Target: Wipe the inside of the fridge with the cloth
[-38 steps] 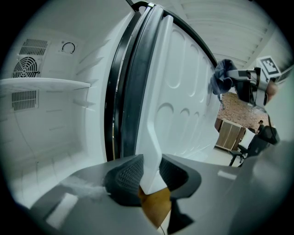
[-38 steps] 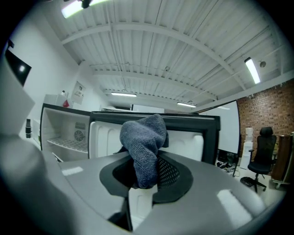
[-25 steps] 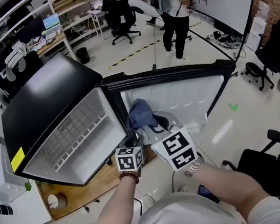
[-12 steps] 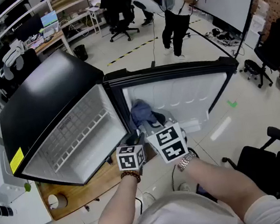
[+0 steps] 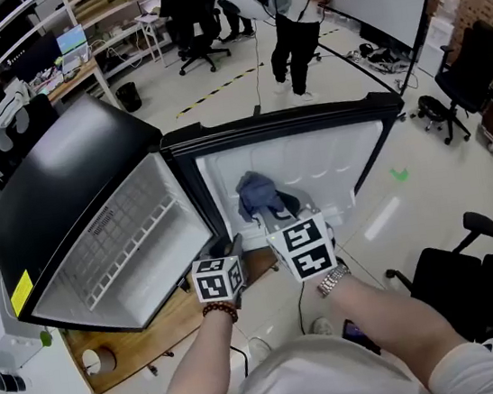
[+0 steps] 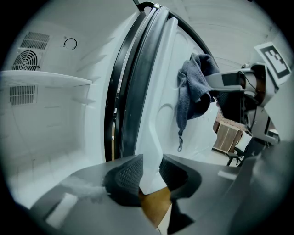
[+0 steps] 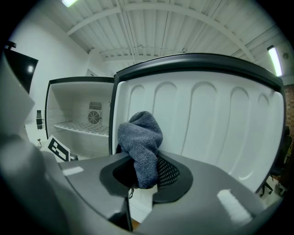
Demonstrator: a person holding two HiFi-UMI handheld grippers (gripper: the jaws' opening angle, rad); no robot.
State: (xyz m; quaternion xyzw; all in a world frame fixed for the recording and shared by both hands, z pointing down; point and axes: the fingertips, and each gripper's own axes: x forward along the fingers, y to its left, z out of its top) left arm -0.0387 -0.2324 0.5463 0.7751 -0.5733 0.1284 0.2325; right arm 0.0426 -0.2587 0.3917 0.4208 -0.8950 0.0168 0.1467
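Jaws of the right gripper [image 5: 270, 224] are clamped on a bunched grey-blue terry cloth [image 5: 257, 194]. In the head view the cloth sits low against the white, ribbed inner liner of the open fridge door [image 5: 323, 158], toward the hinge side. To its left opens the white compartment [image 5: 134, 239] of the small black fridge, crossed by a white wire shelf [image 5: 154, 215]. The left gripper [image 5: 233, 246] is at the door's bottom edge, just beside the right one.

From the left gripper view, the left gripper [image 6: 149, 172] has its jaws partly closed with the white lower edge of the fridge door [image 6: 161, 92] between them. The pads appear to pinch that edge, though it hides one line of contact. The cloth [image 6: 193, 87] hangs up and to the right with its long axis upright and a small loop [image 6: 180, 146] dangling below. The right gripper [image 6: 209, 85] reaches in from the right to hold it. The compartment [image 6: 46, 114] lies left, beyond the dark door seal [image 6: 120, 92].

From the right gripper view, the cloth [image 7: 142, 142] stands up out of the right gripper [image 7: 144, 172], close in front of the door liner [image 7: 206, 119]. The compartment [image 7: 78, 114], with its round fan grille [image 7: 95, 118], lies to the left of the jaws. Wiping the shelf and walls would probably mean carrying the cloth leftward past the seal. The left hand is nearer that opening but is busy steadying the door.
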